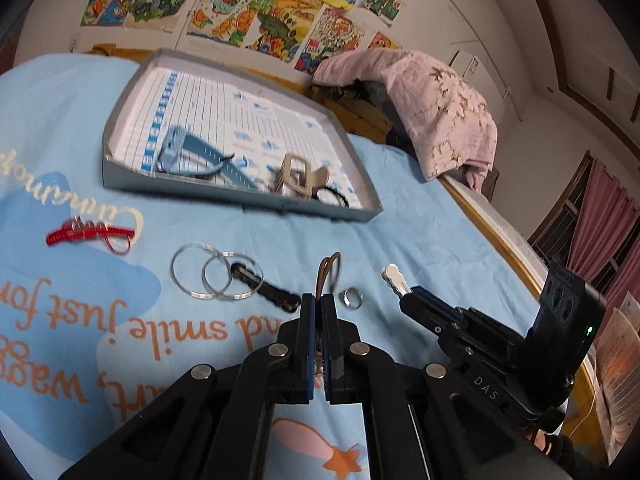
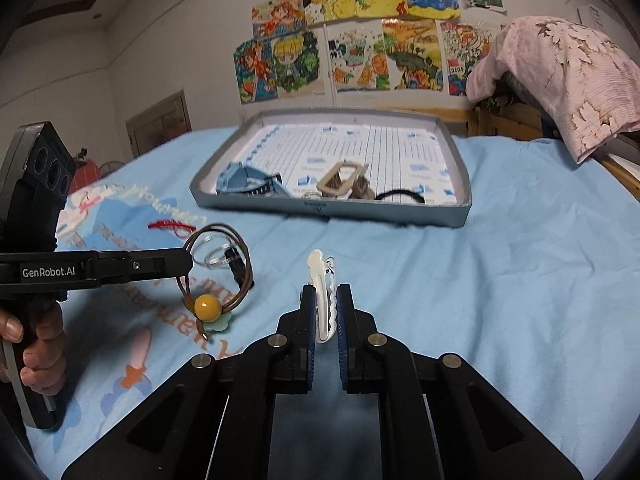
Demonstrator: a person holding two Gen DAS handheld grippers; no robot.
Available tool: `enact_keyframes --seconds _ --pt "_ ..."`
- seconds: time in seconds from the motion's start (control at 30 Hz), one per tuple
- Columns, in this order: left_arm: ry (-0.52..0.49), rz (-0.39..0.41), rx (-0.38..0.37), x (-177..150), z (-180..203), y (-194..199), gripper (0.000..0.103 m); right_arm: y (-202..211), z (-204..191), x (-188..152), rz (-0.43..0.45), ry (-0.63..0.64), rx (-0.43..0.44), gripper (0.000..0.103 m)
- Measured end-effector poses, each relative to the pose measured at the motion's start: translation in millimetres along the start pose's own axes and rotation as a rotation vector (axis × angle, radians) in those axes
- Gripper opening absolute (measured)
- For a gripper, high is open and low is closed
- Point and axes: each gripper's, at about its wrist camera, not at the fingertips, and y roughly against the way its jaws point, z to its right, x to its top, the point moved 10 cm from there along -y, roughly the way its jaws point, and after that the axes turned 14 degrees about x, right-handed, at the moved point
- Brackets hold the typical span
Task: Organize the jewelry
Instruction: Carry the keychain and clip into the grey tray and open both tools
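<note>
While my left gripper (image 1: pixel 319 300) is pinched nearly shut on a brown cord hair tie (image 2: pixel 218 268), I can see from the right wrist view that its yellow bead (image 2: pixel 207 306) and pale green flower charm (image 2: pixel 218 323) dangle below the fingers, above the light blue printed bedsheet (image 2: pixel 500 280). My right gripper (image 2: pixel 323 312) is clamped on a white scalloped metal hair clip (image 2: pixel 322 300), whose rounded tip sticks out past the fingertips toward twelve o'clock.

From the left wrist view, a small silver ring (image 1: pixel 351 299) lies on the sheet just beside the left fingertips at about one o'clock. Two clear plastic bangles (image 1: pixel 216 278) overlap each other at ten o'clock, with a black hair clip (image 1: pixel 266 290) lying partly under them. Further out at nine o'clock sits a red coiled cord (image 1: pixel 86 234).

At twelve o'clock, well apart from both grippers, rests the shallow grey cardboard tray (image 1: pixel 240 196) lined with printed paper. Inside it, near the front edge, are a blue strap (image 1: pixel 188 152), a beige rectangular claw clip (image 1: pixel 298 174) and a black elastic hair band (image 1: pixel 334 194).

Beyond the tray, a pink flowered blanket (image 1: pixel 436 108) is draped over the wooden bed frame at two o'clock, and colourful children's drawings (image 1: pixel 248 4) cover the wall.
</note>
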Motion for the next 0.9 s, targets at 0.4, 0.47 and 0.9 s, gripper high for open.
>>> enact_keyframes --seconds 0.4,0.47,0.9 --pt "0.013 0.097 0.02 68.4 -1.5 7.3 0.003 0.9 8.1 46.6 0.116 0.027 -0.025 0.009" --pt "0.019 0.109 0.028 83.0 -1.8 0.1 0.003 -8.2 17.2 62.1 0.137 0.002 -0.022 0.009" --pt "0.032 0.127 0.125 144.6 -9.7 -93.1 0.003 -99.9 83.4 102.9 0.085 -0.131 -0.045 0.009"
